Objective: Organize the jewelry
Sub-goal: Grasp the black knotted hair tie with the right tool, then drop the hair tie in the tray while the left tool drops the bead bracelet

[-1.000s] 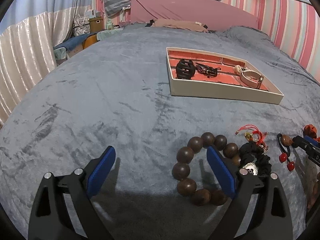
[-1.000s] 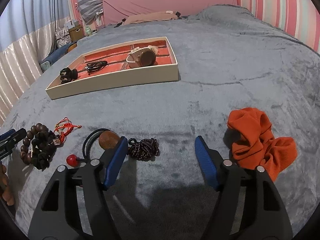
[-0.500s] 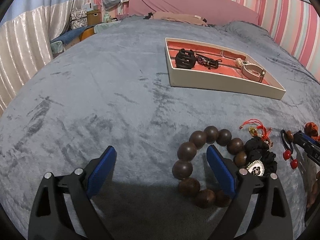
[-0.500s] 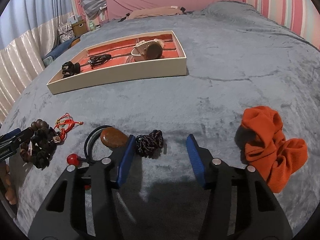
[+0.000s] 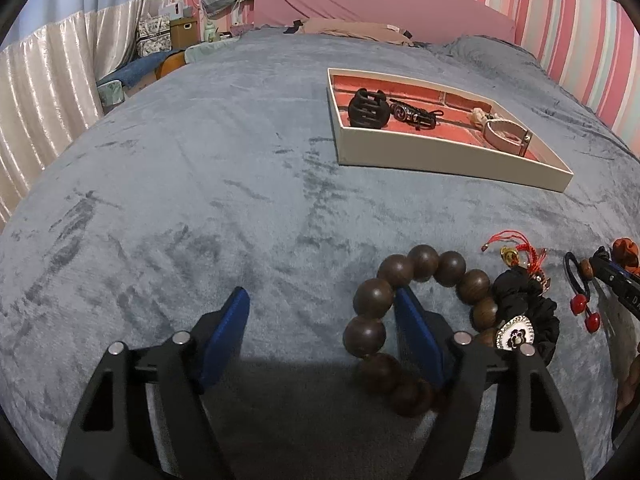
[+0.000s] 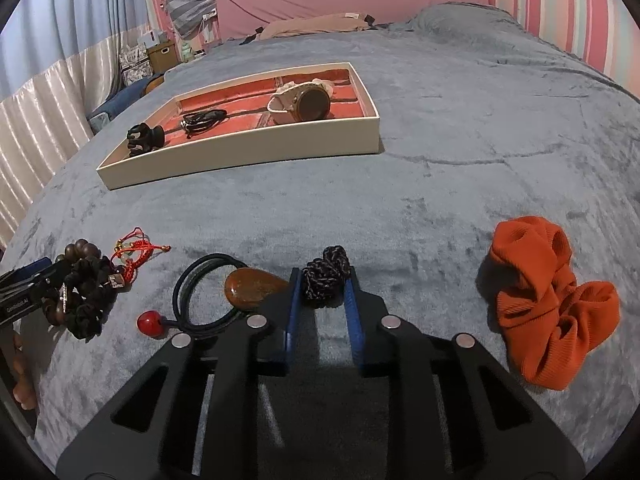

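A cream tray with a red lining [image 5: 440, 158] [image 6: 256, 148] sits far on the grey bed and holds a black claw clip [image 5: 367, 109], a black cord bracelet [image 5: 412, 114] and a watch [image 6: 304, 102]. My left gripper [image 5: 322, 320] is open; its right finger stands inside a wooden bead bracelet [image 5: 400, 276], beside a black scrunchie [image 5: 528, 312]. My right gripper [image 6: 322, 280] has closed around a dark braided hair tie [image 6: 326, 274], pads touching its sides.
On the bed near the grippers lie a red cord charm [image 6: 134, 250], a black elastic with a brown stone and red beads [image 6: 224, 296] and an orange scrunchie [image 6: 548, 304]. Pink headboard and pillows stand at the far end.
My right gripper moved forward and left over the braided hair tie and its jaws narrowed onto it. My left gripper shifted slightly forward, still open.
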